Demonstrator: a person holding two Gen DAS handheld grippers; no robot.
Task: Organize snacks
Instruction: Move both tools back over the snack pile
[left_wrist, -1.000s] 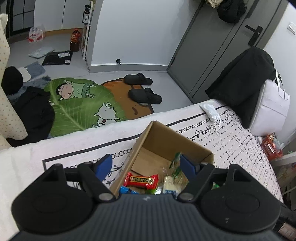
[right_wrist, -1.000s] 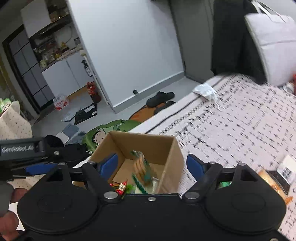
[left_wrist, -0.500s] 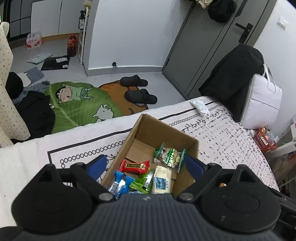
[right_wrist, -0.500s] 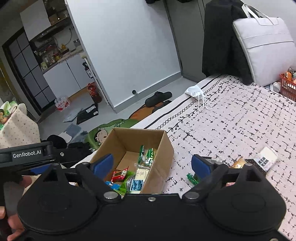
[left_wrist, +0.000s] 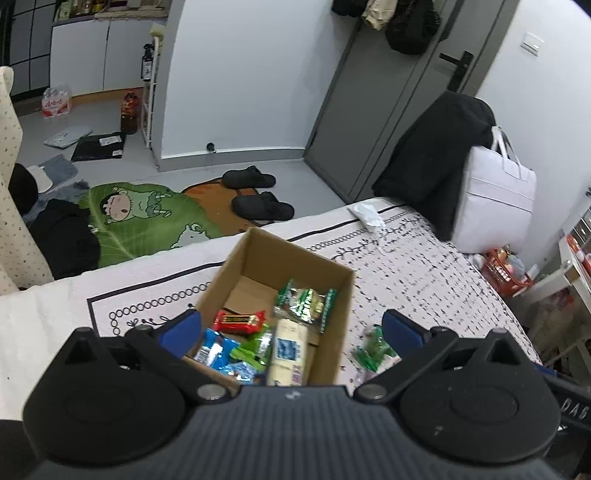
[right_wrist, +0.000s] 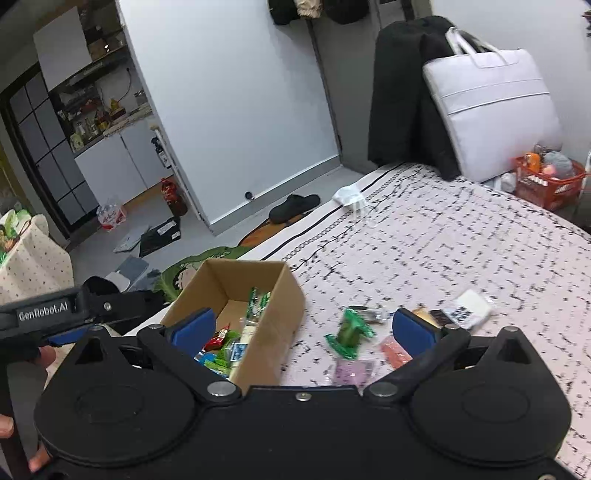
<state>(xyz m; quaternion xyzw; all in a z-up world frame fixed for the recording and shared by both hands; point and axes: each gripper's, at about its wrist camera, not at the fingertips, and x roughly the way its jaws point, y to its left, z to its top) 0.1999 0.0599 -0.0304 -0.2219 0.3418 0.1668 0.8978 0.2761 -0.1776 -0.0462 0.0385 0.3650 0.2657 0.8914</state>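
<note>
Both grippers hang above the near end of the bed with nothing between their pads: our left gripper (left_wrist: 291, 325) is over the cardboard box (left_wrist: 258, 247), our right gripper (right_wrist: 303, 325) straddles the box's right wall and the loose packets beside it. On each, the jaws are opening and already stand wide.

What is left for us lies on the patterned bedspread (right_wrist: 461, 236) just right of the box: a green packet (right_wrist: 349, 332), a pink packet (right_wrist: 397, 350), a purple packet (right_wrist: 351, 371), and farther right a dark packet (right_wrist: 458, 315) touching a white one (right_wrist: 474, 301). We judge them all light, soft and crinkly, with slick film that could slide out of a shallow pinch. The bedding under them gives, so we would close across the flat middle of a packet or on its crimped end, not squeeze hard where contents might crush.

Inside the box we see a red bar (left_wrist: 240, 321), a green-and-white bag (left_wrist: 304, 301), a pale long pack (left_wrist: 290, 350), blue packets (left_wrist: 216, 349) and a small green wrapper (left_wrist: 253, 349). They crowd the near half; the far floor of the box is bare.
</note>
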